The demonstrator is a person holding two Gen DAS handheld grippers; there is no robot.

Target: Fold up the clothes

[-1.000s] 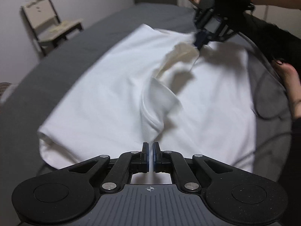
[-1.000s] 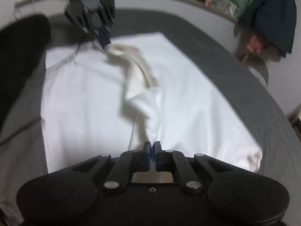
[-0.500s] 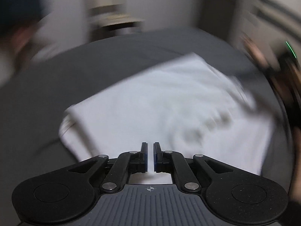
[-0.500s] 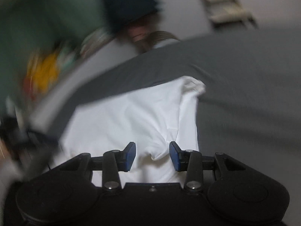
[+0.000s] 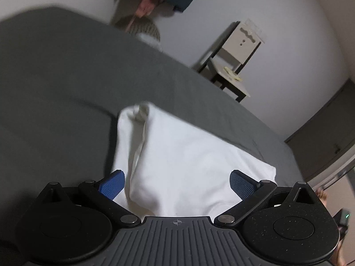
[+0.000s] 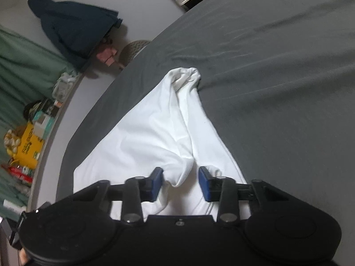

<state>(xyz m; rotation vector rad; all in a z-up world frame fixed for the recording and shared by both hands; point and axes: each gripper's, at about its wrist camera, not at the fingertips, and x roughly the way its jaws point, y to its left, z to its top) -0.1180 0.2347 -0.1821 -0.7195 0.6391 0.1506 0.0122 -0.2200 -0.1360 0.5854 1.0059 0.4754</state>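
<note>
- Both views are dim and flat, with soft indoor light and no visible lamp.
- The white garment [image 5: 188,155] ahead of the left gripper [image 5: 177,184] is the brightest area, nearly washed out, and its far bunched end is smeared by motion blur.
- Ahead of the right gripper [image 6: 180,178], folds cast soft grey shadows; the focus is sharper here.
- The grey bedsheet [image 6: 277,77] shows faint crease shading.
- Fisheye distortion bends the bed edge and walls; the corners go black.
</note>
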